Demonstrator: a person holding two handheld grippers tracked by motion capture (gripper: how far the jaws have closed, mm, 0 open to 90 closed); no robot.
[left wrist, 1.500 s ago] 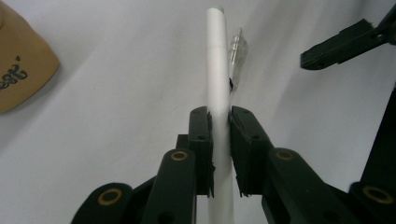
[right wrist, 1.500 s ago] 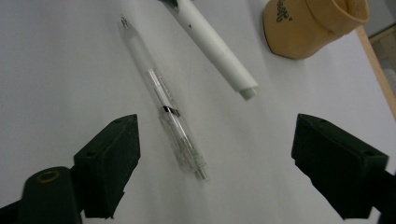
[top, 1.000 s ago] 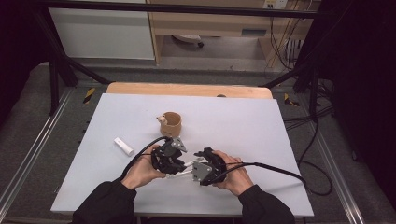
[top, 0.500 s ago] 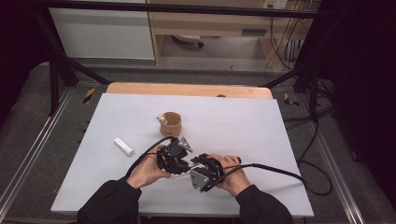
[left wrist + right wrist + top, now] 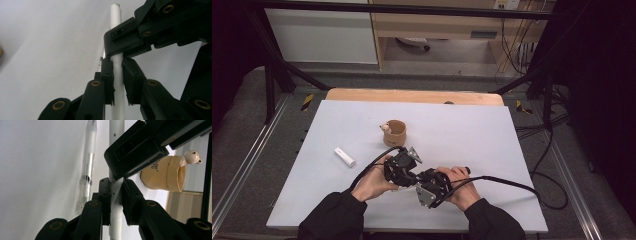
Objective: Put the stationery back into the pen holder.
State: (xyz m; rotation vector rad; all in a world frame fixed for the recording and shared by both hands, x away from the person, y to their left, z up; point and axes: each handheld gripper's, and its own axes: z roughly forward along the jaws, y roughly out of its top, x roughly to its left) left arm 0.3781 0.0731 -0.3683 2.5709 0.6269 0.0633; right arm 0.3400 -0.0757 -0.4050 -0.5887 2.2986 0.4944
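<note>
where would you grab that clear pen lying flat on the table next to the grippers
Grip the clear pen across the middle of its barrel, coming straight down from above. It lies flat on the white table, long and thin, so jaws set crosswise to its length can close on its round sides. Both grippers are shut on the white tube, so one would have to let go first.

Bright even table light, dark surroundings, soft close-up blur.
</note>
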